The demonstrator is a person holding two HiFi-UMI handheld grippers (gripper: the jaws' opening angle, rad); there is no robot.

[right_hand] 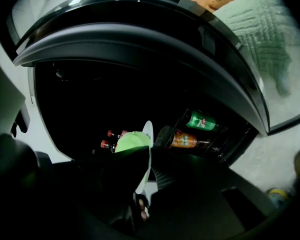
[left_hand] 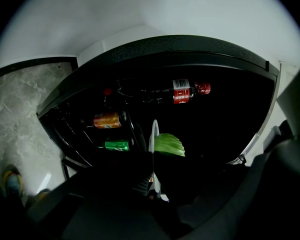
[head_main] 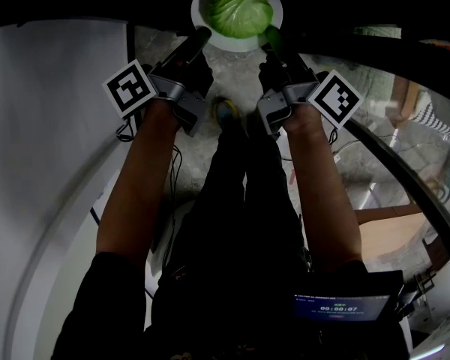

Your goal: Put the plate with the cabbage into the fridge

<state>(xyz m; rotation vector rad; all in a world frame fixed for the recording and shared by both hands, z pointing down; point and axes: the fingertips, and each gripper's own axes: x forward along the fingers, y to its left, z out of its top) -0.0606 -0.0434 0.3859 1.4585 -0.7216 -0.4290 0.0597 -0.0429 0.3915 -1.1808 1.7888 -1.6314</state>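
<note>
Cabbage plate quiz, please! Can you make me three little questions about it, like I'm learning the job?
1. True or false: the cabbage lies on the plate.
2. How many grippers hold the plate? A) none B) one C) both
3. Fill in: in the left gripper view, the can above the green can inside the fridge is ___.

Key
1. True.
2. C: the left gripper and the right gripper each pinch the rim with their fingers.
3. Orange: the orange can.

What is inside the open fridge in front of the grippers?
A red-capped bottle, an orange drink and a green can show inside the fridge. The rest is too dark to see, and the plate with the cabbage covers part.
</note>
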